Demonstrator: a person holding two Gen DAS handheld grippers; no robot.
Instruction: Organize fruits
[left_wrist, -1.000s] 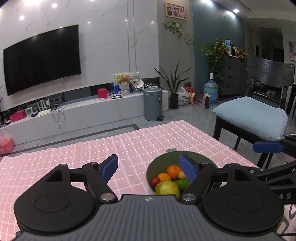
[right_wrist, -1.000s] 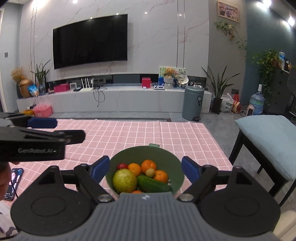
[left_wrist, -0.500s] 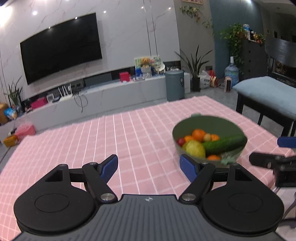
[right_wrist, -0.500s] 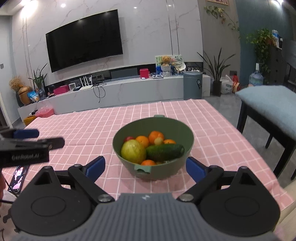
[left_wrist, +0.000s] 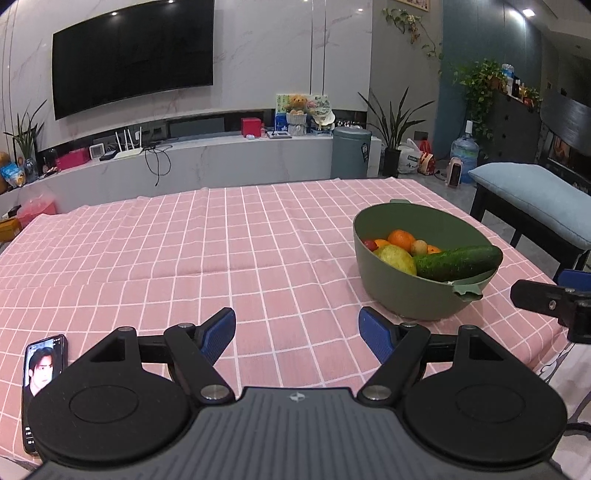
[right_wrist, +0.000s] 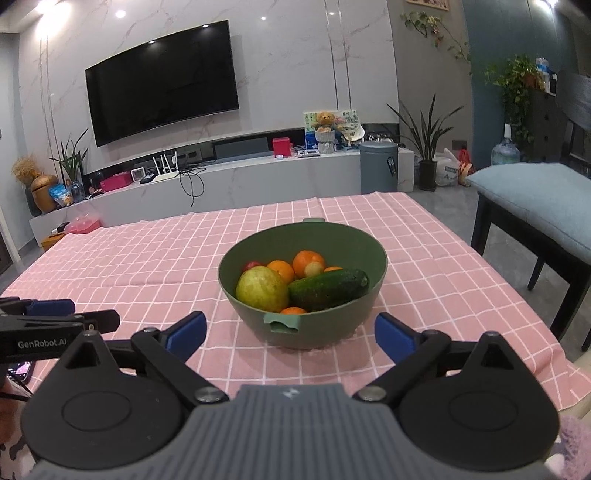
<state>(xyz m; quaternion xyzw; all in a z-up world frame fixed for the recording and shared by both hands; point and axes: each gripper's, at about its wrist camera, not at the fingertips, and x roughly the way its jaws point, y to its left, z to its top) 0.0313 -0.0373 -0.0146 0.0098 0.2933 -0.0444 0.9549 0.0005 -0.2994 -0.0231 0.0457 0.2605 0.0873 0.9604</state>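
Note:
A green bowl (right_wrist: 343, 325) stands on the pink checked tablecloth (right_wrist: 147, 258). It holds a yellow-green pear (right_wrist: 261, 290), a dark cucumber (right_wrist: 328, 289), several oranges (right_wrist: 308, 262) and a small red fruit (right_wrist: 253, 264). The bowl also shows in the left wrist view (left_wrist: 399, 295), to the right. My right gripper (right_wrist: 291, 334) is open and empty, just short of the bowl's near side. My left gripper (left_wrist: 297, 329) is open and empty over bare cloth, left of the bowl.
A phone (left_wrist: 40, 373) lies on the cloth at the near left. A chair with a blue cushion (right_wrist: 539, 199) stands right of the table. A TV wall, a low counter and a grey bin (right_wrist: 378, 171) are behind the table.
Both grippers have pulled back toward the table's near edge and away from the bowl. The left one has swung left, so the bowl now sits to its right. The jaws stay open.

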